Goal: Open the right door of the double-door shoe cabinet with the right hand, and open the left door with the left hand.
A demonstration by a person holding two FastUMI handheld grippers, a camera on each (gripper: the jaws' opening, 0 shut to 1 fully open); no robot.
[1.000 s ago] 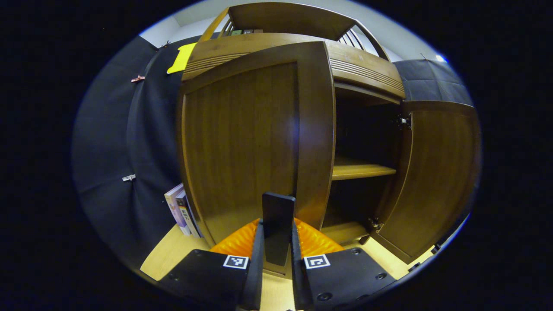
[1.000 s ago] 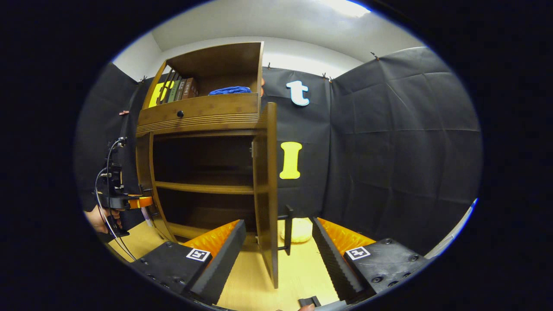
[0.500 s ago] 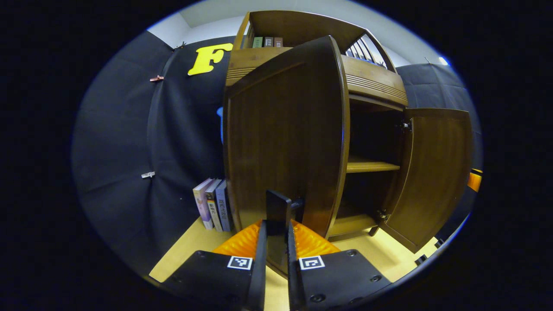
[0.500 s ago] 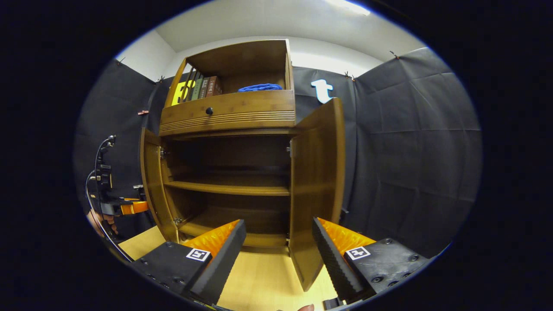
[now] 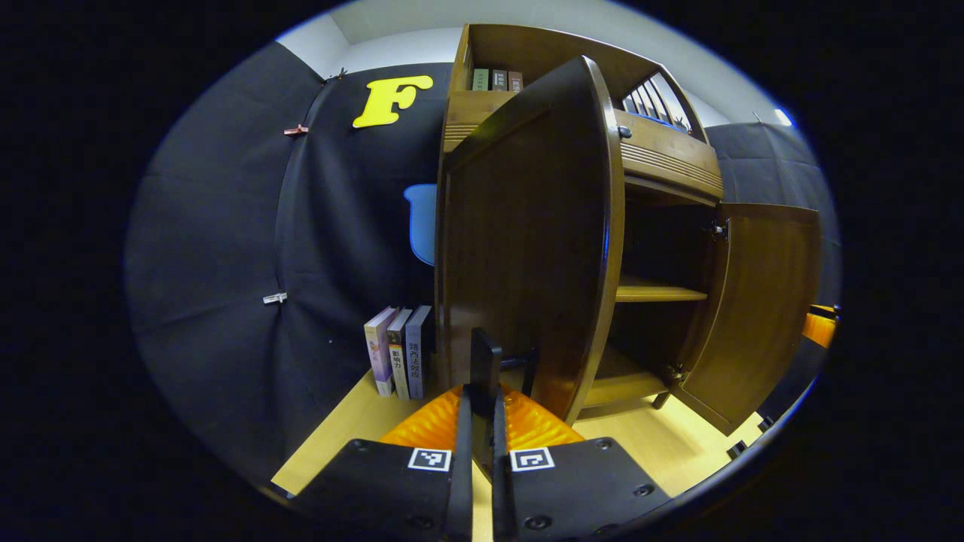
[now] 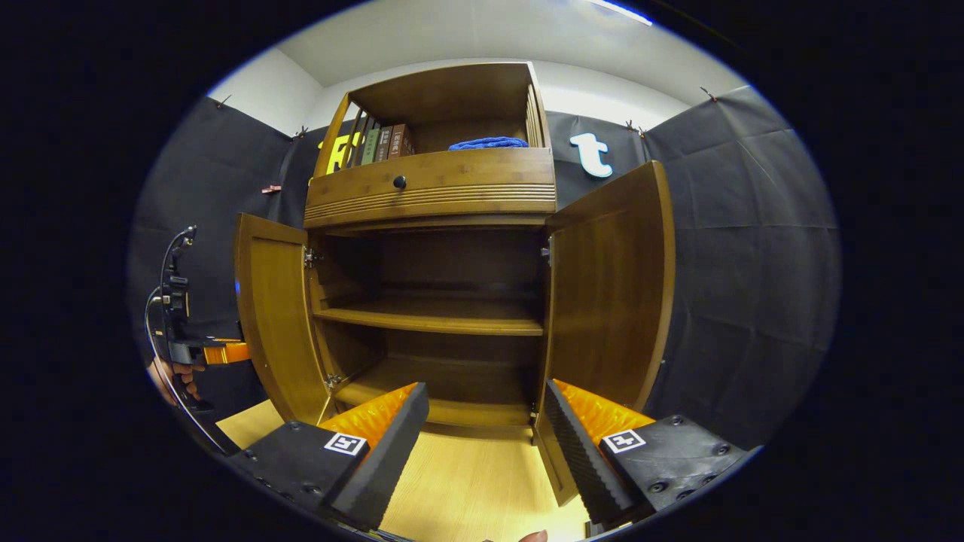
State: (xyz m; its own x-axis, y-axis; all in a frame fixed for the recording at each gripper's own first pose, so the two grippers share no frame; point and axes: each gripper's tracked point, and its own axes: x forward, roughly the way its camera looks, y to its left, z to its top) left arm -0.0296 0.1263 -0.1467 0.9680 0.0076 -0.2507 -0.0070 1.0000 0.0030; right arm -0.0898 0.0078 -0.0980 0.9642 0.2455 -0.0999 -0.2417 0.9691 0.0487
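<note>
The wooden shoe cabinet (image 6: pixel 429 188) stands with both doors swung out. In the left gripper view, my left gripper (image 5: pixel 482 403) is shut on the dark bar handle (image 5: pixel 485 360) of the left door (image 5: pixel 527 241), whose outer face is turned toward me. The right door (image 5: pixel 761 301) stands open beyond it. In the right gripper view, my right gripper (image 6: pixel 482 421) is open and holds nothing, a short way in front of the cabinet. From there I see the left door (image 6: pixel 275 316), the right door (image 6: pixel 610 293) and the left gripper (image 6: pixel 203 352) with a hand (image 6: pixel 169 376) behind it.
The inner shelf (image 6: pixel 429 320) is bare. Above the doors is a drawer with a knob (image 6: pixel 399 181); books (image 6: pixel 380 143) and a blue cloth (image 6: pixel 488 142) lie on top. More books (image 5: pixel 399 350) lean beside the cabinet's left side. The floor (image 6: pixel 467 489) is light wood.
The left door has swung further open with my left gripper on its handle. The right gripper view has turned from the right door's edge to face the open cabinet.
</note>
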